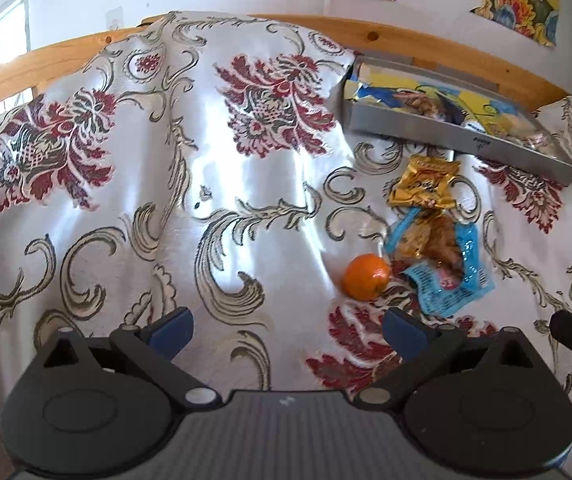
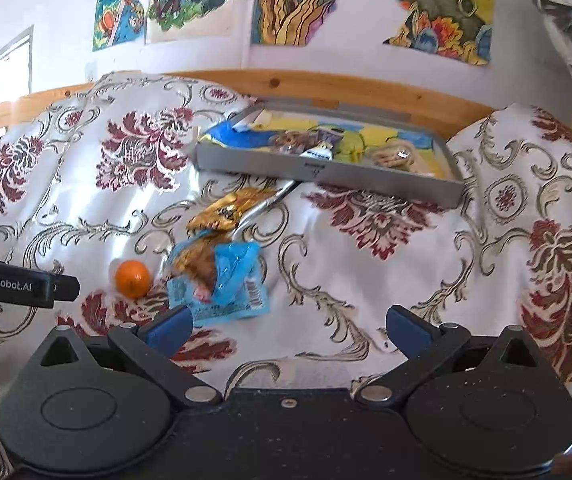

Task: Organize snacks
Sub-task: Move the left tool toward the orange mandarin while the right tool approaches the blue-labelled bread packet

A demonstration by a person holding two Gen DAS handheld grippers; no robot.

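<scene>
The print on the gold packet (image 1: 422, 184) and the blue packet (image 2: 221, 280) ahead of each claw is too small to read. The grey tray (image 2: 326, 172) beyond them hides part of its snack bags behind its near wall. The wall drawings (image 2: 366, 0) are cut by the top edge in both views.

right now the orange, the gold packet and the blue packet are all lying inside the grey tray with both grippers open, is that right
Not quite. The orange, gold packet and blue packet lie on the cloth in front of the grey tray, not inside it, as the right wrist view shows. Both grippers, left and right, are open.
</scene>
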